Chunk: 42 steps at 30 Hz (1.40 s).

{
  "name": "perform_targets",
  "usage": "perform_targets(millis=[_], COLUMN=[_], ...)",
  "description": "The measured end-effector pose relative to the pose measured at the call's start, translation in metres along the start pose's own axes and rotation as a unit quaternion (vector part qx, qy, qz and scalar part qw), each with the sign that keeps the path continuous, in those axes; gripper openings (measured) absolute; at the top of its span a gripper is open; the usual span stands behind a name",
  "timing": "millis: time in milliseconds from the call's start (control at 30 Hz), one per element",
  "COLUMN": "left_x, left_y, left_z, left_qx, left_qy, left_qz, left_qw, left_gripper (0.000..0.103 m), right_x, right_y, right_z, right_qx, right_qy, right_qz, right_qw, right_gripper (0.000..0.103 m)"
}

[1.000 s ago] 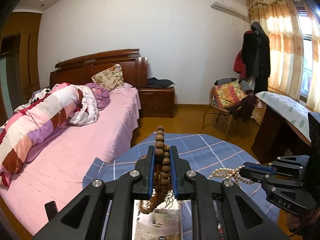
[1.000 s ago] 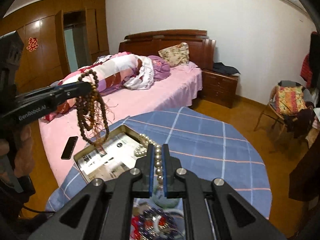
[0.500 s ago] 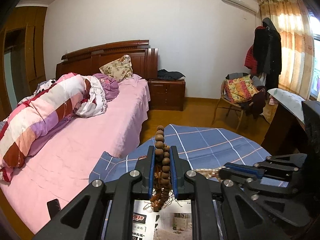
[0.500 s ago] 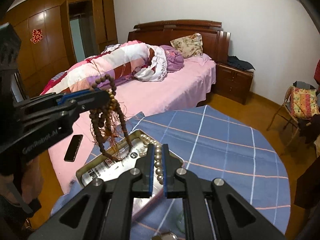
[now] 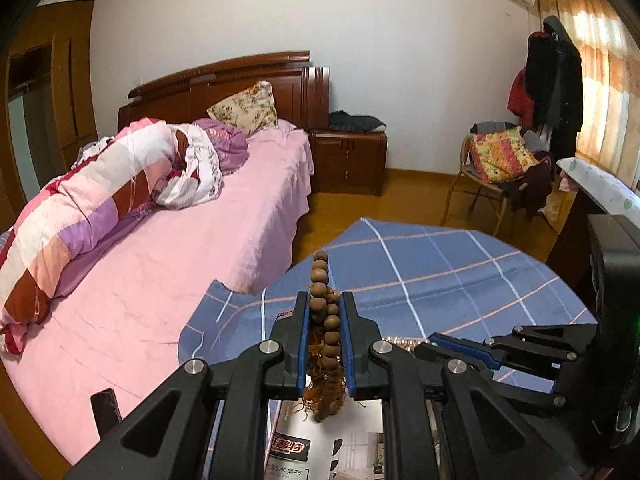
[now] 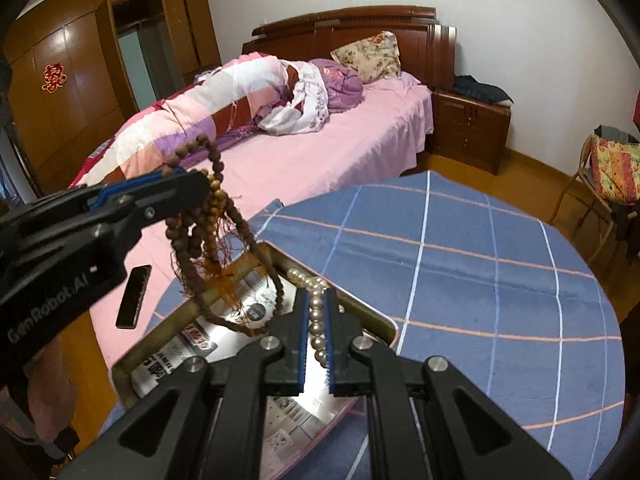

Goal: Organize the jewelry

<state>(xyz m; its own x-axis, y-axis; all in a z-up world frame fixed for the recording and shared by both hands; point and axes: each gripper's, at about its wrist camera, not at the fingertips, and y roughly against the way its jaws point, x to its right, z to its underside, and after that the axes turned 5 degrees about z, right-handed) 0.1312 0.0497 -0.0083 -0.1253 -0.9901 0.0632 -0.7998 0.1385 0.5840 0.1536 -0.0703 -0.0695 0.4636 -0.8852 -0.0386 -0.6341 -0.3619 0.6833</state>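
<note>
Beads (image 6: 208, 216): lowered over the last second; we now see their tassel end touching the tin (image 6: 384, 322) on the blue cloth (image 6: 480, 264). Left gripper (image 5: 324, 320): jaws narrow, clamped on the strand. Pearls (image 6: 314, 300): likewise brought down, trailing into the tin. Right gripper (image 6: 316, 320): jaws narrow, pinching pearls. We judge both pieces near release.
</note>
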Motion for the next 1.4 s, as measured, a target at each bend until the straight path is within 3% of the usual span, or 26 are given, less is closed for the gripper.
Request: perform_targets(millis=[433,500,567,633,667,733,933,1400], left_x=[-0.001,0.001,0.001,-0.001,-0.001,-0.004,-0.004,0.05], left_y=[-0.034,-0.037,-0.035,-0.029,-0.027,-0.023,-0.004,0.025], left_z=[0.019,0.022,0.022,0.022,0.021,0.02,0.026,0.058], left_qx=[-0.055,-0.063,-0.053,-0.037,-0.035,-0.039,-0.027,-0.036], left_qy=[0.004,-0.001,-0.002,0.003,0.004,0.008,0.024,0.014], left_qz=[0.009,0.009,-0.005,-0.018,-0.013,-0.009,-0.02,0.013], left_qw=[0.9984,0.998,0.9986,0.9992,0.9993,0.9992,0.9992,0.9992], left_gripper=[0.015,0.03,0.07,0.079,0.079,0.079,0.079,0.079], right_x=[0.013,0.015,0.018,0.023,0.025,0.03,0.041,0.071], right_y=[-0.016,-0.018,-0.017,-0.015,-0.013,-0.006,0.022,0.101], right_z=[0.008,0.008,0.008,0.009,0.01,0.012,0.02,0.062], right_qx=[-0.033,-0.038,-0.037,-0.036,-0.033,-0.027,-0.017,0.008], right_qy=[-0.012,-0.013,-0.018,-0.026,-0.028,-0.032,-0.047,-0.065], right_qz=[0.011,0.01,0.014,0.009,0.013,0.016,0.02,0.047], right_qw=[0.999,0.999,0.999,0.999,0.999,0.999,0.999,0.997], right_gripper=[0.009,0.01,0.015,0.028,0.039,0.048,0.06,0.075])
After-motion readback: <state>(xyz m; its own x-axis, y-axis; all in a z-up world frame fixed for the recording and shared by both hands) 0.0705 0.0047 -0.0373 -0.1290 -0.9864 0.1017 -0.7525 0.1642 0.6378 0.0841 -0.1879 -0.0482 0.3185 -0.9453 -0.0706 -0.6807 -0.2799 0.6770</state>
